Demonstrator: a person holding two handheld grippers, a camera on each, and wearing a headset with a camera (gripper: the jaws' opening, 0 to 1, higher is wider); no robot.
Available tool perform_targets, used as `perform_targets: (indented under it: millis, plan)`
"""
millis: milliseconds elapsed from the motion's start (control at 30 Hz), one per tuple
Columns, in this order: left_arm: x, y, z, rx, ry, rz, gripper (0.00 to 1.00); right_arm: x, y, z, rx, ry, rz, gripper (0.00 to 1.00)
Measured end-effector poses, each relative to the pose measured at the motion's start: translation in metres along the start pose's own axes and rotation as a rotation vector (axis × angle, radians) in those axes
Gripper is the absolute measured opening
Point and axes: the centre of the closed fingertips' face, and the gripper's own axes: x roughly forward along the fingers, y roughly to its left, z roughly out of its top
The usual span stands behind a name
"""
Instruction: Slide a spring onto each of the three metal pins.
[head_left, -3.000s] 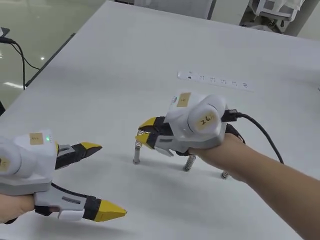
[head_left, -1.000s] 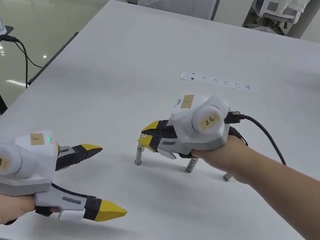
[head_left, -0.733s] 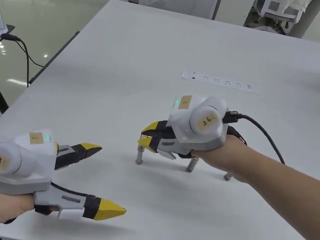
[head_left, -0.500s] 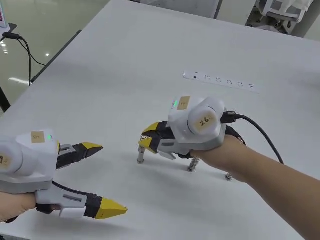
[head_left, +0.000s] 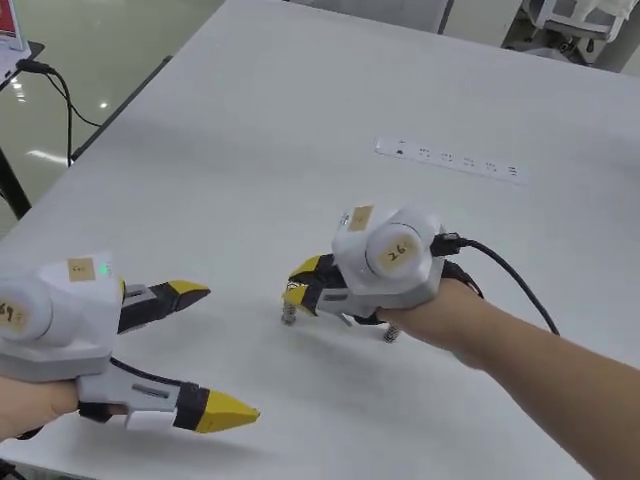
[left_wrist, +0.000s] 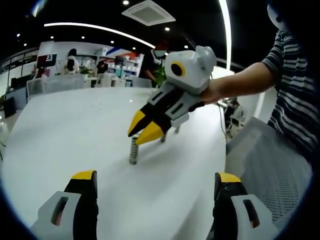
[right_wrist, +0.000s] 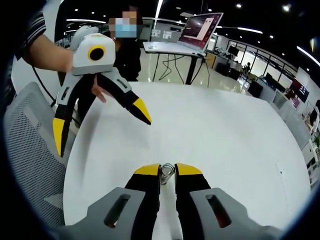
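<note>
My right gripper (head_left: 298, 283) sits low over the white table (head_left: 300, 120), shut on a spring (head_left: 290, 314) on the leftmost metal pin. In the right gripper view the spring (right_wrist: 167, 173) is pinched between the yellow tips of my right gripper (right_wrist: 168, 169). A second sprung pin (head_left: 390, 333) stands just right of it, partly behind the hand. In the left gripper view the spring (left_wrist: 133, 150) stands upright under the right gripper (left_wrist: 140, 135), with two more pins (left_wrist: 162, 137) behind. My left gripper (head_left: 215, 350) hovers open at the near left, holding nothing; its jaws (left_wrist: 156, 176) stand wide apart.
A white power strip (head_left: 450, 160) lies further back on the table. The table's left edge (head_left: 120, 110) drops to the floor, where a black cable (head_left: 60, 85) hangs. A grey mesh chair (left_wrist: 265, 165) stands close to the bench.
My right gripper has sunk lower over the leftmost pin, its tips now close to the table. The left gripper has stayed put and open. The head camera has shifted slightly.
</note>
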Motion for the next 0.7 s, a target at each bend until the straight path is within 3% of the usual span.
perform_targets:
  millis: [300,333,700]
  plan:
    - [0.0002,-0.0004,0.0030,0.003,0.000,0.001,0.94,0.0075,0.0032,-0.0107,0.001,0.018,0.007,0.08]
    - [0.0004,-0.0004,0.0030,0.004,0.000,0.000,0.94,0.0073,0.0022,-0.0082,0.009,-0.001,0.003,0.08]
    - [0.0024,-0.0012,0.0057,0.005,0.002,-0.004,0.93,0.0043,0.0008,-0.0076,0.037,0.006,0.002,0.09]
